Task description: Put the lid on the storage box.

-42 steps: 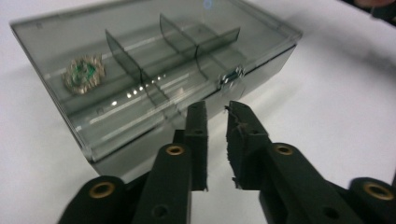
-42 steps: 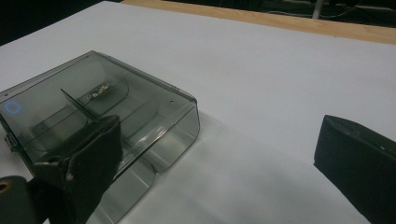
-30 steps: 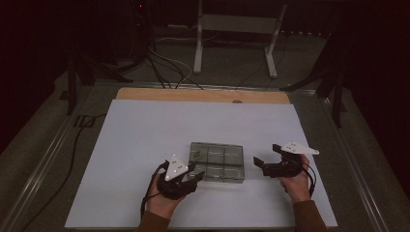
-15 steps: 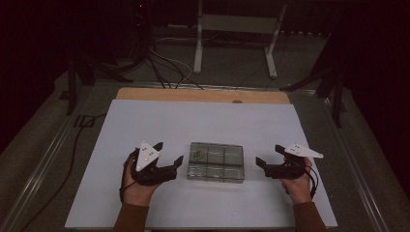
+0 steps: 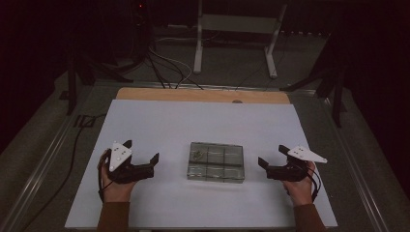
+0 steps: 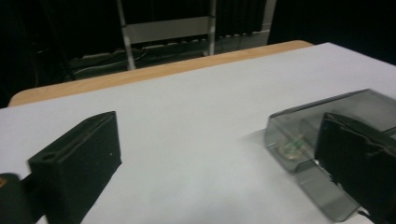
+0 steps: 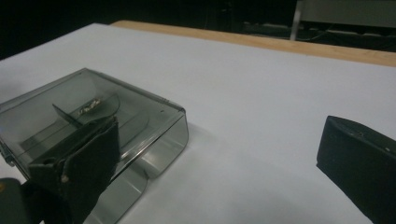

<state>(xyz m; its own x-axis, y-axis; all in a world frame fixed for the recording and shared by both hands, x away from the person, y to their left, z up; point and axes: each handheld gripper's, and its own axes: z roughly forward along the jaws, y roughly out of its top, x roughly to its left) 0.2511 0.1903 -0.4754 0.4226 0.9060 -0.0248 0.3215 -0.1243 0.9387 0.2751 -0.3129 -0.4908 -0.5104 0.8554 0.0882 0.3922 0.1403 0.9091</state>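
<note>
Leftward off the clear smoky-grey plastic compartment box (image 5: pixel 216 162) has slid the left hand-held gripper (image 5: pixel 143 158), jaws just opened wide on nothing, while the box sits mid-desk (image 5: pixel 203 121) and the right hand-held gripper (image 5: pixel 273 158) gapes empty just beside it.

Clear smoky plastic compartment box (image 5: pixel 215 162), lid shut, lying flat on white table sheet, small greenish item in its far-left compartment.
</note>
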